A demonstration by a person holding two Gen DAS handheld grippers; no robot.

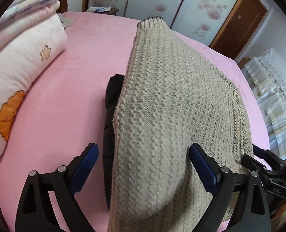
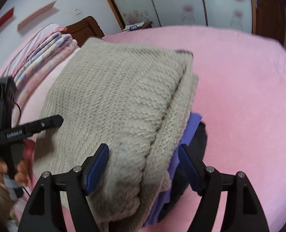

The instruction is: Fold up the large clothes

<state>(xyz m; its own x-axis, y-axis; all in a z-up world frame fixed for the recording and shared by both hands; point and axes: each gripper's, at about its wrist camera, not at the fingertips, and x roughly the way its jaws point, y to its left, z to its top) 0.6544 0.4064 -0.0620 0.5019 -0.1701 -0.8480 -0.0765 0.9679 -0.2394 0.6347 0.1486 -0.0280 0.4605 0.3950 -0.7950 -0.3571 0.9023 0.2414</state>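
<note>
While both grippers are spread wide, nothing is gripped by the left gripper (image 1: 144, 161) or right gripper (image 2: 143, 163). A folded beige chunky-knit sweater (image 1: 168, 104) is stacked on a purple garment (image 2: 183, 145) and a black garment (image 1: 112, 96), laid on the pink fleece bedsheet (image 1: 81, 61).

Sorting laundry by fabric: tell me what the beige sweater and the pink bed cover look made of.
Sweater: chunky knit yarn, probably wool or acrylic; raised stitch rows and a ribbed hem show, matte and fuzzy.
Bed cover: looks like soft fleece or plush; smooth, matte, short nap, no visible weave. Fibre content cannot be told.
</note>
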